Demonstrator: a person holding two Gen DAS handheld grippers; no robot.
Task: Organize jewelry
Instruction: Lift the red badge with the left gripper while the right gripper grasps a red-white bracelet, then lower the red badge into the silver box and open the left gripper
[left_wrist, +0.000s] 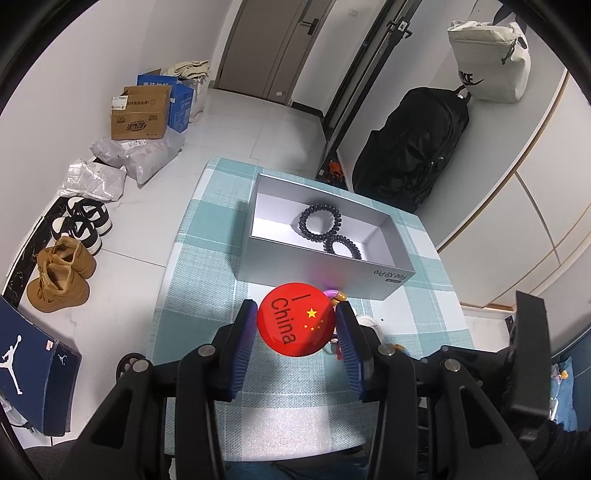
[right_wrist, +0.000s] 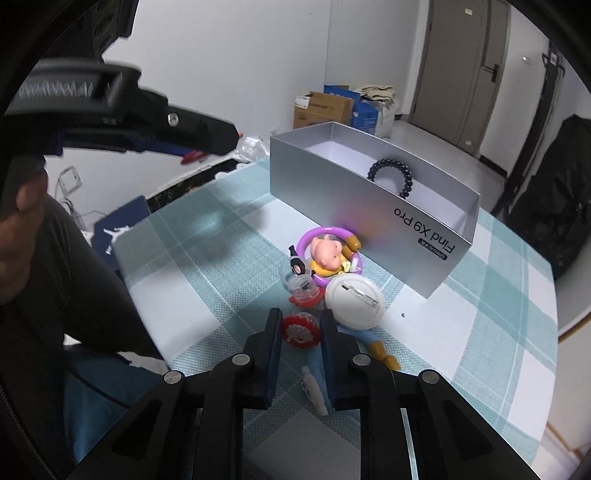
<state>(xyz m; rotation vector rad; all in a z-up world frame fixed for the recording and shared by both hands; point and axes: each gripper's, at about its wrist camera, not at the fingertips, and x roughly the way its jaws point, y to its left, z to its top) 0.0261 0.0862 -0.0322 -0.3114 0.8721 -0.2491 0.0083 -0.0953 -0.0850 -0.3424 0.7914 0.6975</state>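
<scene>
Jewelry pieces are lying in a small heap on the checked tablecloth (right_wrist: 207, 280), just at six o'clock of the grey box (right_wrist: 373, 206), where two black coil hair ties (left_wrist: 320, 222) are already resting. The left gripper (left_wrist: 297, 325) is pinching a red badge (left_wrist: 295, 319) by its edges, held above the cloth. The right gripper (right_wrist: 299, 328), nearly closed, is clamping a red-rimmed charm (right_wrist: 300, 330). Lifting each straight up before crossing the box wall at twelve o'clock is looking wisest, releasing low inside.
</scene>
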